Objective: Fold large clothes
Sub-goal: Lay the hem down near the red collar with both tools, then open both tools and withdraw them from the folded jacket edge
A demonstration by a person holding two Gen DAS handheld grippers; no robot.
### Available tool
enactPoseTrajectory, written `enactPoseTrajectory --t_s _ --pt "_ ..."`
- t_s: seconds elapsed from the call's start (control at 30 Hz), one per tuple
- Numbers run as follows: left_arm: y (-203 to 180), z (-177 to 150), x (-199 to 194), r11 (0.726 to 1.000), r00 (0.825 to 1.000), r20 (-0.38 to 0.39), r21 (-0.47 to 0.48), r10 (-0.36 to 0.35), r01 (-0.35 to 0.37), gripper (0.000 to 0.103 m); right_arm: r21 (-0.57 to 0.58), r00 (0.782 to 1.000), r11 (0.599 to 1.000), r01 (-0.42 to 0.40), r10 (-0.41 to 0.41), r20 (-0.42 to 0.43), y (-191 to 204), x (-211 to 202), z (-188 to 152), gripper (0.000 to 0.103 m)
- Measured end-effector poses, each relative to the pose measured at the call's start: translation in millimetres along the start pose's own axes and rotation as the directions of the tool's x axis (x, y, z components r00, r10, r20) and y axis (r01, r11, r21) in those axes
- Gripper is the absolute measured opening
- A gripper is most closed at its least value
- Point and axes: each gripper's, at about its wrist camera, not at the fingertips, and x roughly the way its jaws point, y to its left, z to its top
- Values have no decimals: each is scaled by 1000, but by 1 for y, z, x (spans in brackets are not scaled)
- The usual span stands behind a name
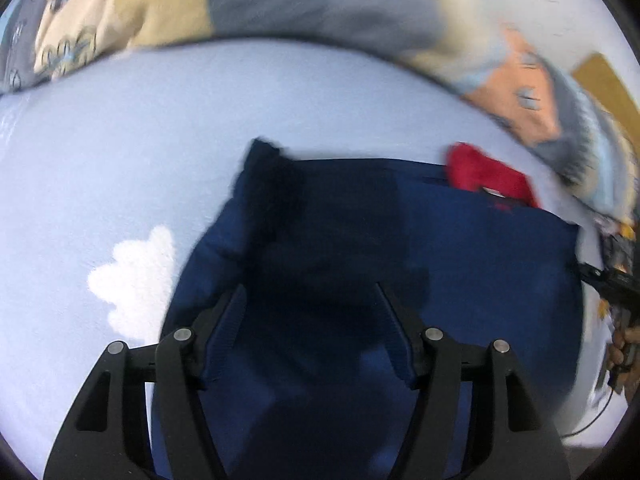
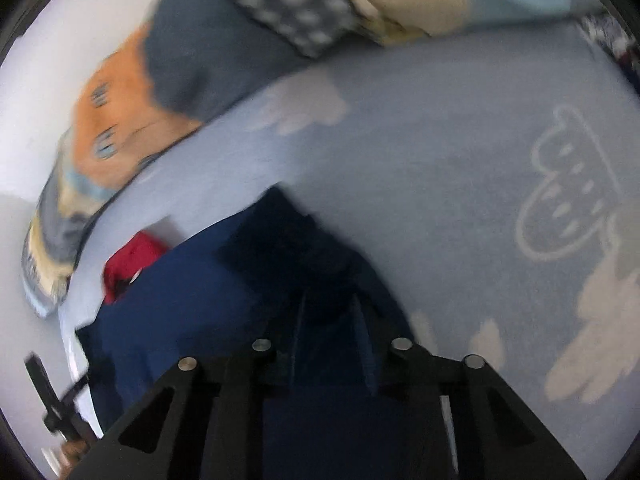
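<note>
A navy blue garment [image 1: 480,260] lies spread on a light blue bed sheet [image 1: 120,160], with a red patch [image 1: 488,180] at its far edge. A darker sleeve fold [image 1: 272,192] lies across its left part. My left gripper [image 1: 310,292] hovers over the garment, jaws wide apart and nothing pinched. In the right wrist view the same garment [image 2: 180,300] and red patch [image 2: 132,260] show at lower left. My right gripper [image 2: 330,312] has its fingers close together on a dark fold of the garment; the picture is blurred there.
A rumpled patterned blanket [image 1: 280,0] in beige, grey and orange lies along the far side of the bed, also seen as the blanket [image 2: 200,60]. The sheet [image 2: 440,160] carries white cloud prints [image 2: 592,340]. A person's hand [image 1: 624,344] shows at the right edge.
</note>
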Motion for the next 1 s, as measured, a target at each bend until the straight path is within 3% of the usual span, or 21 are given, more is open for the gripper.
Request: enactPoseTrajectory --t_s 0.13,0.2,0.27,0.4,0.47,0.53,0.7,0.8,0.9,1.0 --pt "-34 -60 -40 994 997 50 102 -53 48 64 -240 994 964 -110 107 -26 60 -33 -63 28" --pt "-46 -86 -45 990 997 65 136 -48 39 64 -353 981 916 -189 164 -101 95 -38 -109 28" --pt "-59 -110 -43 983 997 73 185 1 -15 64 -447 977 871 -205 160 -138 122 -34 -145 28" --pt "-45 -125 -22 982 995 58 169 78 -87 64 -632 989 760 -151 118 -95 164 -14 -194 25" --pt "-29 -127 -13 981 991 53 146 120 -126 65 -669 996 737 -94 73 -59 160 -2 -198 23" --pt "-14 -126 -13 985 992 54 125 111 -117 65 -585 993 803 -119 87 -82 131 9 -183 6" --pt "5 -128 -27 984 993 43 138 109 -114 64 -337 999 940 -52 46 -27 52 -5 -132 3" --pt "11 -134 -26 989 994 30 108 102 -104 64 -209 999 977 40 -38 13 -4 -22 -123 3" --pt "19 -140 -37 995 995 37 27 93 -94 64 -88 990 986 141 -139 22 -47 -45 -128 10" --pt "16 -155 -56 997 995 68 7 76 -77 64 -94 993 990 109 -105 54 -53 -74 -148 15"
